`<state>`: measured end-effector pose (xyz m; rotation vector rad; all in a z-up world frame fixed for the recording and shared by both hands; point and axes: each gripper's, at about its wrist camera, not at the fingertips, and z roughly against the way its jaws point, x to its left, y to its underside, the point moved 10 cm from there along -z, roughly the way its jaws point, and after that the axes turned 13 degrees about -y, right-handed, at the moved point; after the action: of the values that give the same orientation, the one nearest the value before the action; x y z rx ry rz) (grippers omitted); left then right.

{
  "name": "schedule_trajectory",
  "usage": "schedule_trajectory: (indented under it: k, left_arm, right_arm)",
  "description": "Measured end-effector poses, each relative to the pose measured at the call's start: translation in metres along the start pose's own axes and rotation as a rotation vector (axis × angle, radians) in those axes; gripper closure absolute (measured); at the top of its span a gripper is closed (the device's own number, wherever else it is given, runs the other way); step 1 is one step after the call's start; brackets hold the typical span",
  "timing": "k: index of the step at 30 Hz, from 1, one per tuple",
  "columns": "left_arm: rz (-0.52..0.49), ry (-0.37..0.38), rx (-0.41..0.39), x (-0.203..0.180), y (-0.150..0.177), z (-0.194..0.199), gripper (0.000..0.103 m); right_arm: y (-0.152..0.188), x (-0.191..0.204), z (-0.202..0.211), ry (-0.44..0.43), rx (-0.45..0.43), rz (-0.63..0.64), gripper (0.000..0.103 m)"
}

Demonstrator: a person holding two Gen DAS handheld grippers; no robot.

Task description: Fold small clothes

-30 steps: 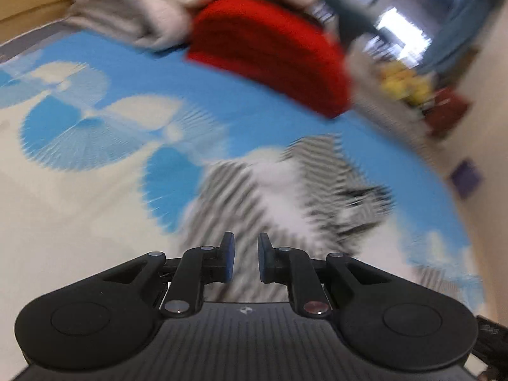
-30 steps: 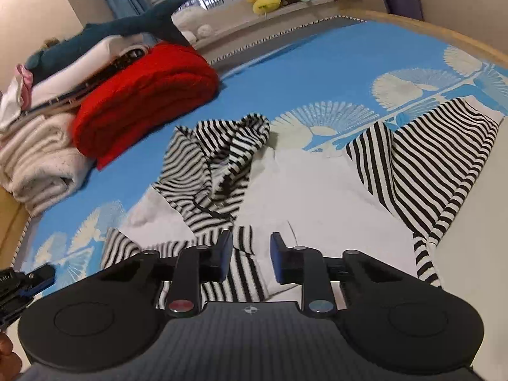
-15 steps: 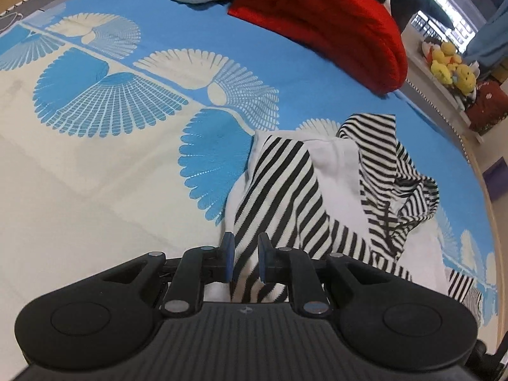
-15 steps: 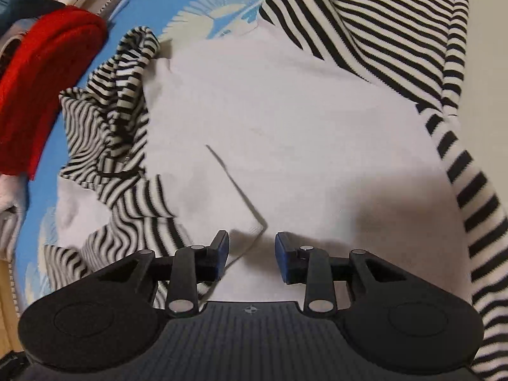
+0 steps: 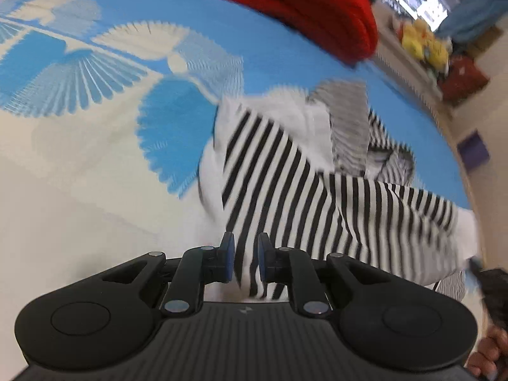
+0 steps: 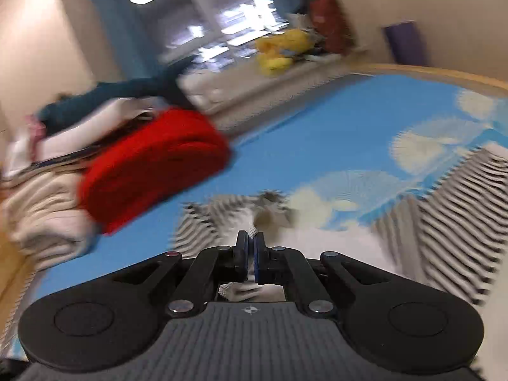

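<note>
Soft knit cloth is seen in the black-and-white striped garment [image 5: 295, 184]; the folded red blanket [image 6: 152, 162] appears ribbed, though blurred; matt black plastic forms the left gripper [image 5: 246, 262].

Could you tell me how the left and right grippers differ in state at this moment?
The left gripper has a clear gap between its fingers; the right gripper's fingers are nearly together. The left grips nothing, with the striped top lying beneath and in front of it; the right is pinching a piece of that top's pale fabric, which shows bunched behind its pads. Both have black bodies with blue pads and sit low over the blue bedspread.
</note>
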<state>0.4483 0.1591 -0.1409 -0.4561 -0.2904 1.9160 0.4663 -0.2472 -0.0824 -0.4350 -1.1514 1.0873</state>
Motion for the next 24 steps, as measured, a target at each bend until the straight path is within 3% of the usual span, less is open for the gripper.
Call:
schedule_trajectory:
  k: [3,5,8,10,13,15,18,21,24]
  left_arm:
    - [-0.078,-0.123,0.081,0.006,0.019,-0.022,0.088]
    - [-0.098,-0.206,0.068,0.013,0.02,-0.024,0.088]
    - [-0.104,-0.14,-0.009,-0.001,0.008,-0.007,0.088]
    - [-0.121,-0.075,-0.028,-0.013,0.007,-0.003,0.088]
    - [-0.143,-0.125,0.073,-0.008,0.026,-0.025,0.088]
    - [-0.124,-0.162,0.124,0.003,0.036,-0.038,0.085]
    - [-0.141,-0.161,0.077,-0.005,0.026,-0.024,0.085]
    - [-0.175,-0.108,0.001,-0.021,0.019,-0.01,0.084]
    - [-0.174,-0.141,0.073,-0.02,0.031,-0.028,0.083]
  right_arm:
    - [0.048,-0.075,-0.021,0.261,0.255,-0.166,0.096]
    - [0.075,-0.108,-0.021,0.352,0.36,-0.298,0.096]
    - [0.06,-0.106,-0.019,0.304,0.299,-0.289,0.096]
    - [0.045,-0.089,-0.023,0.218,0.242,-0.233,0.084]
    - [0.041,-0.078,-0.029,0.109,0.244,-0.238,0.073]
    - [0.054,-0.086,-0.036,0.114,0.309,-0.284,0.068]
    - [0.087,-0.111,-0.046,0.226,0.461,-0.315,0.066]
    - [0.082,-0.121,-0.042,0.258,0.442,-0.322,0.065]
    - [0.066,-0.107,-0.045,0.189,0.39,-0.254,0.062]
